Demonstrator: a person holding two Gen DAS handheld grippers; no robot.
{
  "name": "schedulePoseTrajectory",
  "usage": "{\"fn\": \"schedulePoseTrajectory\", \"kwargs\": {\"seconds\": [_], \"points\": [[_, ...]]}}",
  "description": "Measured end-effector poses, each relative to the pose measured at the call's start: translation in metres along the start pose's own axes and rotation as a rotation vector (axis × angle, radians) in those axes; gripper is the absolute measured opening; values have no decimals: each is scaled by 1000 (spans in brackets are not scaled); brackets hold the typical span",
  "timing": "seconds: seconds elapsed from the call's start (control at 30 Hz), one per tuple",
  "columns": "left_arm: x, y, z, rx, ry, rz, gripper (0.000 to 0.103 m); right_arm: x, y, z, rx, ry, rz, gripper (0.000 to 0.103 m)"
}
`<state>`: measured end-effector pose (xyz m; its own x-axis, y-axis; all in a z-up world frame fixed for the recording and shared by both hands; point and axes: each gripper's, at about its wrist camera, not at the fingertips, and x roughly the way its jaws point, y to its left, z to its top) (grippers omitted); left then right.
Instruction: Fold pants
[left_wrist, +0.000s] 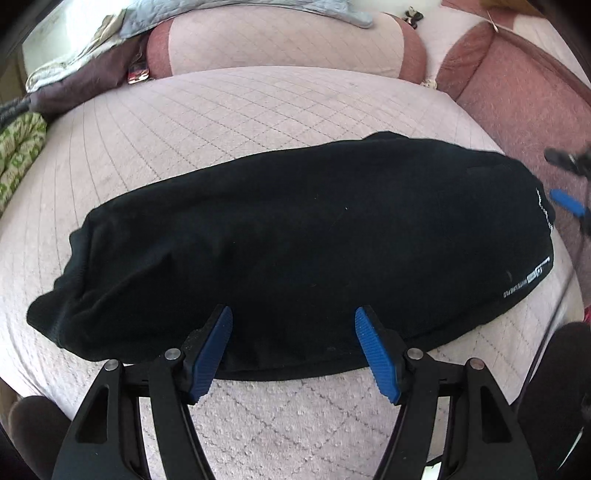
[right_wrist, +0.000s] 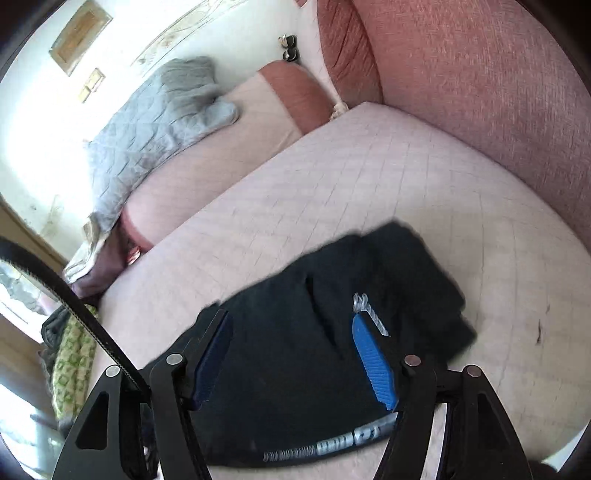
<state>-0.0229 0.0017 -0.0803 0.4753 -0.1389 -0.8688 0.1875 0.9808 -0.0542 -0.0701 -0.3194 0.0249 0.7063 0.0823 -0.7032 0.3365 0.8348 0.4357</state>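
Observation:
The black pants (left_wrist: 295, 251) lie folded into a long band across the pink quilted sofa seat (left_wrist: 240, 110), with white printed lettering near their right end. My left gripper (left_wrist: 293, 317) is open and empty, its blue pads over the near edge of the pants. My right gripper (right_wrist: 291, 325) is open and empty above the lettered end of the pants (right_wrist: 295, 369). It also shows blurred at the right edge of the left wrist view (left_wrist: 569, 203).
Pink back cushions (left_wrist: 284, 40) and a reddish armrest (left_wrist: 524, 96) border the seat. A grey quilt (right_wrist: 159, 122) lies on the backrest. A green patterned cloth (left_wrist: 18, 155) and a dark brown cloth (left_wrist: 85, 85) lie at the left.

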Motion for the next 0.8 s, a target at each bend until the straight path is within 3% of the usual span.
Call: {"fn": "schedulePoseTrajectory", "kwargs": {"seconds": [0.03, 0.1, 0.2, 0.27, 0.47, 0.63, 0.67, 0.73, 0.8], "points": [[-1, 0, -1, 1, 0, -1, 68, -2, -4, 8, 19, -23, -79, 72], [-1, 1, -2, 7, -1, -9, 68, -8, -18, 14, 74, -28, -123, 72], [0, 2, -3, 24, -8, -25, 71, -16, -51, 18, 151, 28, -99, 68], [1, 1, -3, 32, -16, -33, 74, -20, -62, 14, 166, 79, -57, 52], [3, -3, -4, 51, -30, -21, 79, -14, -70, -3, 190, 167, -82, 51], [1, 1, -2, 32, -21, -39, 79, 10, -75, -4, 237, 164, -81, 52], [1, 2, -2, 26, -16, -42, 79, 12, -77, -4, 249, 154, -62, 45], [-1, 3, -1, 19, -5, -45, 79, 9, -79, -3, 269, 140, -31, 16], [-3, 5, 0, 14, 10, -42, 79, -3, -81, -4, 296, 130, -8, 13]]}}
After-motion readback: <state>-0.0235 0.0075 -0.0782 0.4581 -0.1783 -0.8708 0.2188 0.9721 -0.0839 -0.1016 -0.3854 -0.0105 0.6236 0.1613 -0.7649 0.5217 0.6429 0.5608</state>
